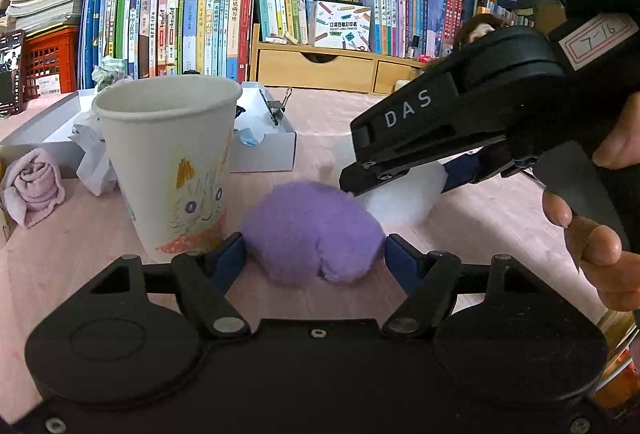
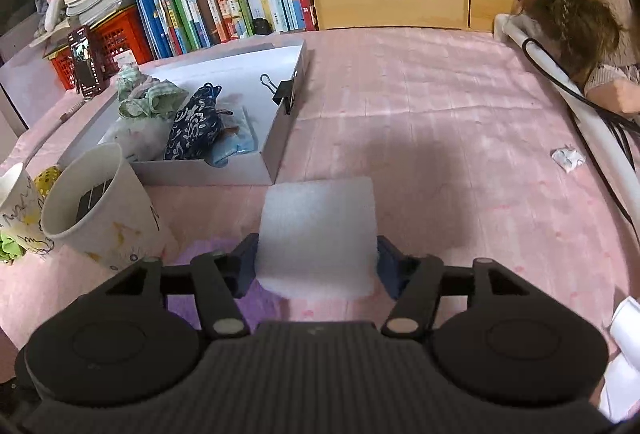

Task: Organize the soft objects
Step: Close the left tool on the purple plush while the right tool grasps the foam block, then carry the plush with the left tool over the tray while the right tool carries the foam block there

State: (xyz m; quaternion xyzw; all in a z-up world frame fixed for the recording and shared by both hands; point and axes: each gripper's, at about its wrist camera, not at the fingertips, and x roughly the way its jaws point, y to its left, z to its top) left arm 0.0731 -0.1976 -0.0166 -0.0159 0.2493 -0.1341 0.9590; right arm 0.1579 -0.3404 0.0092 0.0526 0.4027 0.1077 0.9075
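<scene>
- My left gripper point(image 1: 314, 254): blue pads pressed on both sides of the purple fluffy ball point(image 1: 312, 230), so it's clamped on it; ball sits on the pink cloth point(image 1: 460, 234), just right of the paper cup point(image 1: 176, 162)
- My right gripper point(image 2: 316, 266): pads squeezed against both edges of the white foam block point(image 2: 318, 234), gripping it; block rests on the cloth, touching the far right side of the purple ball in left cam
- My right hand point(image 1: 600, 234) wraps the handle, fingers visible at the right edge of left cam
- Cup w/ a cat drawing stands upright, close to the ball
- Behind the cup: white box point(image 2: 276, 138) w/ a dark blue patterned pouch point(image 2: 196, 130), green checked cloth point(image 2: 148, 98) & a black binder clip point(image 2: 284, 94) on its rim
- Rolled pink towel point(image 1: 34, 186) left of cup
- Doll point(image 2: 592, 6) at far right; bookshelf point(image 1: 224, 22) along the back
</scene>
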